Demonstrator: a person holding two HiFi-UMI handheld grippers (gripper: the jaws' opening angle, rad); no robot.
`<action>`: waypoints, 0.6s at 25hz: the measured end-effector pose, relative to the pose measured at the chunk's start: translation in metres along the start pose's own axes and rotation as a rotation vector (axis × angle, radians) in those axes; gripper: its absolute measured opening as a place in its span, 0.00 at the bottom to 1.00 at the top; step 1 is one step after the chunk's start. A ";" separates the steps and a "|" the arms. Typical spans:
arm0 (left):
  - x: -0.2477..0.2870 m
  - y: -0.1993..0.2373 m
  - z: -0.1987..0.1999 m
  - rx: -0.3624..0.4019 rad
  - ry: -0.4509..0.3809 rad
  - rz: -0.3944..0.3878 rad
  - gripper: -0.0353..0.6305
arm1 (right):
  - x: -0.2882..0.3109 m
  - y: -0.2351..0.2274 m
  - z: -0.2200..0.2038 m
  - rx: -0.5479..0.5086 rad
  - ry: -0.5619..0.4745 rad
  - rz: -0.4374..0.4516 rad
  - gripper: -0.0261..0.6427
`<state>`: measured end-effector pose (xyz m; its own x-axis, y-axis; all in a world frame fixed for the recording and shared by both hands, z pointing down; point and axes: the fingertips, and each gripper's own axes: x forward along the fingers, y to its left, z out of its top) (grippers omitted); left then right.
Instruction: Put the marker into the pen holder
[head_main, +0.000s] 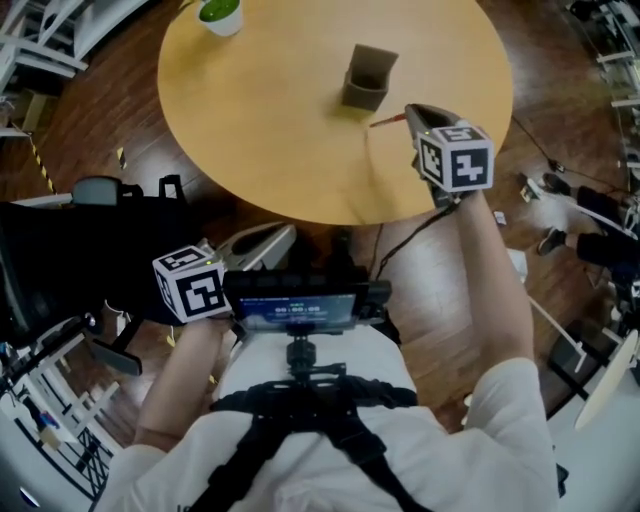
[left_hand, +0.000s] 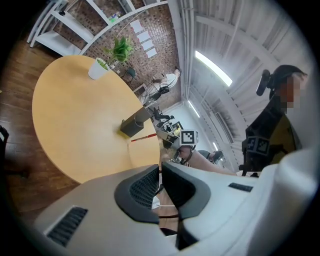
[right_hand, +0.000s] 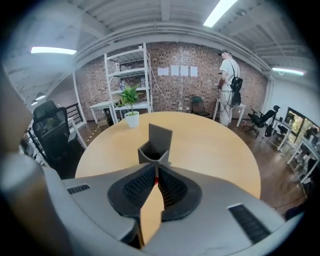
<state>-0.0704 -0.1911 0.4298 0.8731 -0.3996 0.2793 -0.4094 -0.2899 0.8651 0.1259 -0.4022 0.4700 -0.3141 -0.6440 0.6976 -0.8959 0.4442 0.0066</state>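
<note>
On the round wooden table (head_main: 270, 130) stands the dark grey pen holder (head_main: 368, 78), upright and open at the top. A thin red marker (head_main: 388, 120) pokes out leftward from my right gripper (head_main: 415, 115), just right of and nearer than the holder. In the right gripper view the holder (right_hand: 156, 147) is straight ahead of my right gripper (right_hand: 156, 172), whose pads are shut on the marker (right_hand: 156, 181); only a red sliver shows. My left gripper (head_main: 268, 240) hangs off the table's near edge, its jaws (left_hand: 161, 170) shut with nothing in them.
A white pot with a green plant (head_main: 220, 15) sits at the table's far left edge. A black office chair (head_main: 100, 240) stands left of me. White shelving (right_hand: 127, 75) and a standing person (right_hand: 229, 87) are beyond the table.
</note>
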 end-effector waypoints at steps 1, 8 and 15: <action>0.000 -0.001 0.000 -0.003 0.003 -0.005 0.06 | -0.005 -0.002 0.007 0.001 -0.023 -0.011 0.08; 0.002 -0.001 0.000 -0.003 0.003 -0.019 0.06 | -0.020 -0.013 0.038 -0.068 -0.099 -0.075 0.05; 0.002 0.000 -0.006 -0.014 0.005 0.000 0.06 | 0.045 -0.013 -0.078 -0.031 0.240 -0.008 0.25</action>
<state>-0.0671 -0.1869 0.4323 0.8745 -0.3954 0.2808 -0.4054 -0.2780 0.8709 0.1480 -0.3885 0.5574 -0.2205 -0.4826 0.8477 -0.8868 0.4610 0.0317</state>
